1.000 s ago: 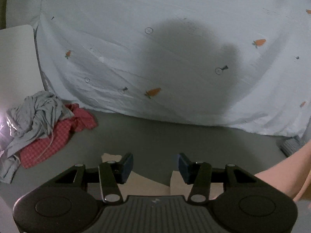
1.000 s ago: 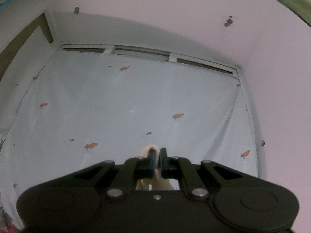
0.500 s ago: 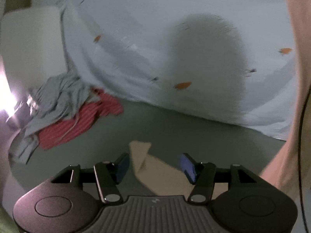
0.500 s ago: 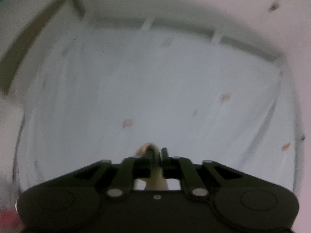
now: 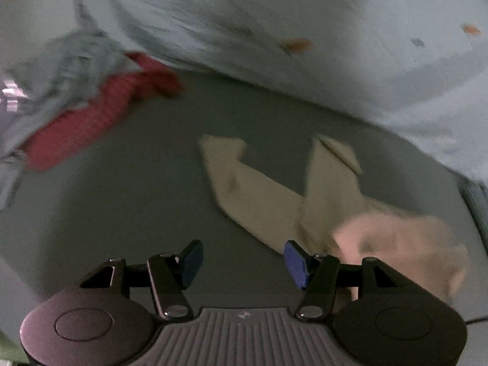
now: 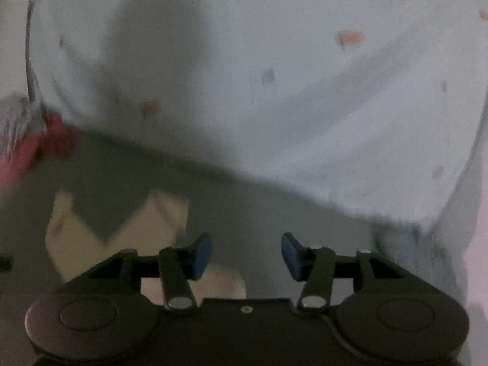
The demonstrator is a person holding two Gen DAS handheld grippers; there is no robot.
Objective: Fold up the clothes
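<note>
A beige garment [image 5: 274, 198] with two legs spread in a V lies flat on the grey surface [image 5: 137, 213]. My left gripper [image 5: 242, 262] hovers just in front of its near end, open, with nothing between the blue pads. A blurred hand [image 5: 396, 244] is on the garment's right end. In the right wrist view the beige garment [image 6: 82, 238] lies to the lower left of my right gripper [image 6: 245, 254]. Its jaws are opening and only bare grey surface [image 6: 244, 201] shows between them.
A pile of a grey garment [image 5: 61, 61] over a red garment [image 5: 91, 116] sits at the far left of the surface. A pale blue sheet with carrot prints [image 5: 335, 30] covers the area behind. The red garment [image 6: 36, 146] shows at the right view's left edge.
My right gripper was shut on a beige cloth held up high; it has dropped and tipped downward, its jaws are apart, and the cloth is out of them. My left gripper moved down toward the garment.
</note>
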